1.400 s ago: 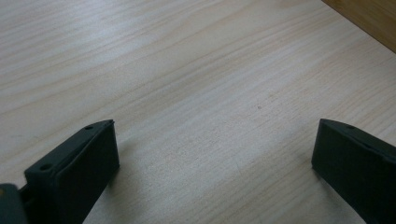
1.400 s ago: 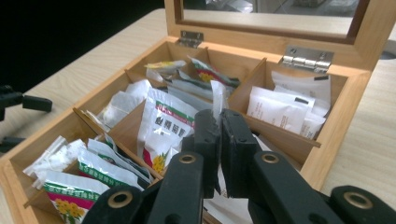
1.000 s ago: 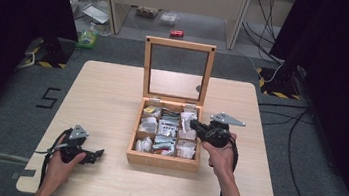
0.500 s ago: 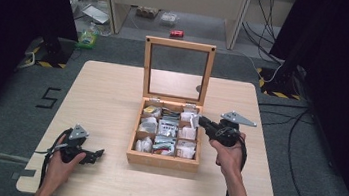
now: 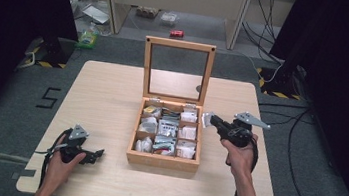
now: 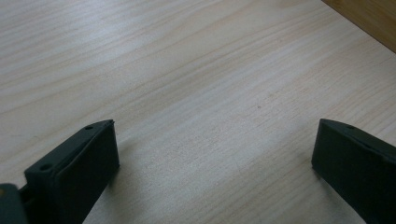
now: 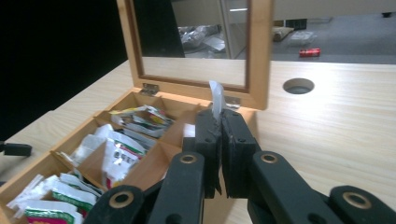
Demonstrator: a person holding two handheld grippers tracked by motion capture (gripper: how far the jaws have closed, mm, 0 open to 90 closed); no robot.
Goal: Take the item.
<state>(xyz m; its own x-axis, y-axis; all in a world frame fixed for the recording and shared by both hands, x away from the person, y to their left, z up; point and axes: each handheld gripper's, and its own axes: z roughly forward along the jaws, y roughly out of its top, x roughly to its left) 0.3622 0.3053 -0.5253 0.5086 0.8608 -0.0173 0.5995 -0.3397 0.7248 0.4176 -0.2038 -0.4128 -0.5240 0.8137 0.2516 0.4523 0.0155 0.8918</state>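
Observation:
A wooden compartment box (image 5: 162, 160) with its glass lid (image 5: 176, 71) standing open sits mid-table, holding several tea sachets (image 5: 167, 127). My right gripper (image 5: 208, 121) hovers just right of the box's right wall, shut on a white sachet (image 7: 216, 101) that sticks up between its jaws. The box's compartments (image 7: 122, 142) lie to the left in the right gripper view. My left gripper (image 5: 96, 155) rests on the table left of the box, open, its jaws wide apart over bare wood (image 6: 205, 116).
The pale wooden table (image 5: 107, 95) has a round cable hole (image 7: 298, 86) behind the box at the right. Cables trail from both grippers. Beyond the table are dark floor, a red can (image 5: 177, 33) and cabinet legs.
My right gripper has moved rightward out of the box with the white sachet, from above the right column to just past the box's right wall. The left gripper has stayed put.

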